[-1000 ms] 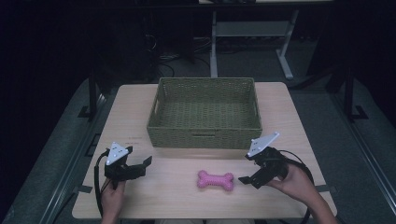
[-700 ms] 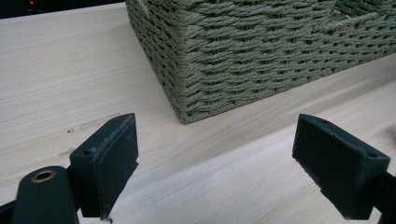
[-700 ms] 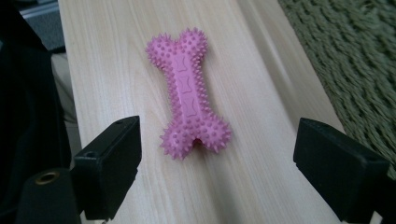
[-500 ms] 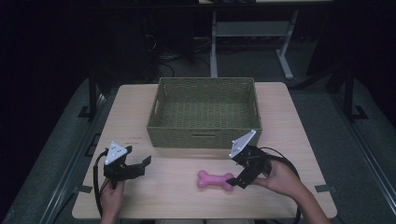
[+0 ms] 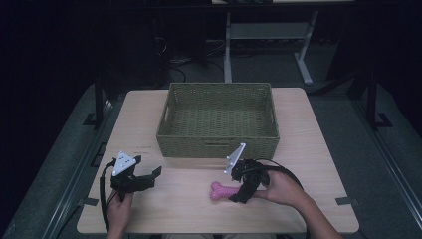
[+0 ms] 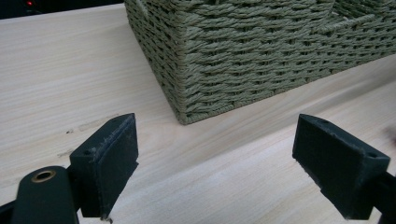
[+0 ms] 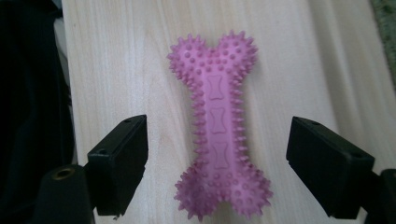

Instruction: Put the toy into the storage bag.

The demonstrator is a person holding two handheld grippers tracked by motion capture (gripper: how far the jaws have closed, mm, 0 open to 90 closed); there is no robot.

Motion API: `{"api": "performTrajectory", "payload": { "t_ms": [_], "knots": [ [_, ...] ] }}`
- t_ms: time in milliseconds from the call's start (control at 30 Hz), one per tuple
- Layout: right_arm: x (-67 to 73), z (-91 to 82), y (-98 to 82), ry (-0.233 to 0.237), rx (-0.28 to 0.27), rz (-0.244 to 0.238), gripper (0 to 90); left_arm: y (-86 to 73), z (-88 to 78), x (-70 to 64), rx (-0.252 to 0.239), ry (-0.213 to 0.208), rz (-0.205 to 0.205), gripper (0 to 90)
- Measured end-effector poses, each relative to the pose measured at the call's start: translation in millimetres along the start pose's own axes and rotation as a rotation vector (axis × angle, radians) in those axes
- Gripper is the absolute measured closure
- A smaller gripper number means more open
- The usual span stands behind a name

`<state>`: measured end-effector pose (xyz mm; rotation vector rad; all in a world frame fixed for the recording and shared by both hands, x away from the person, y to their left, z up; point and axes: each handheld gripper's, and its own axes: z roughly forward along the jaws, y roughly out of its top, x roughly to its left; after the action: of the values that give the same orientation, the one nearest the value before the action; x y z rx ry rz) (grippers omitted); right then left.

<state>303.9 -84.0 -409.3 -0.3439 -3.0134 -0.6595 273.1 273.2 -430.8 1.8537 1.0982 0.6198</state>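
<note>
The high view shows a wooden table (image 5: 149,114) with a green woven basket (image 5: 219,119) standing near its far edge. A pink bone (image 5: 220,190) lies flat on the table in front of the basket, a little apart from it. The right gripper (image 5: 238,191) is over the bone's right end, and a hand (image 5: 281,188) holds it from behind. In the right gripper view the bone (image 7: 217,126) lies between the two black jaws. The jaws have just been closing a bit, but they are wide apart and there is bare wood on each side of the bone, so they do not touch it. The bone is spiky all over and has three small bone shapes down its middle. The left gripper (image 5: 152,177) sits near the table's left front, well apart from the bone, held by the other hand (image 5: 119,211). In the left gripper view its jaws stand wide open with nothing between them, and they point at a corner of the basket (image 6: 243,51).
</note>
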Motion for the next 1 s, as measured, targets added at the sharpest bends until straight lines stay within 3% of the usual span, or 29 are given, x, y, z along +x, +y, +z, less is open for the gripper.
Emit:
{"api": "performTrajectory", "payload": {
  "t_ms": [633, 1000],
  "knots": [
    [-1.6, 29.8, 11.8, -0.017, 0.146, -0.064, 44.2, -0.1, 1.3, 0.0, 0.003, -0.01, -0.011, 13.9],
    [0.5, 32.9, 12.9, -0.028, 0.163, -0.094, 52.2, -0.2, 1.3, 0.5, 0.002, -0.013, -0.013, 13.9]
  ]
}}
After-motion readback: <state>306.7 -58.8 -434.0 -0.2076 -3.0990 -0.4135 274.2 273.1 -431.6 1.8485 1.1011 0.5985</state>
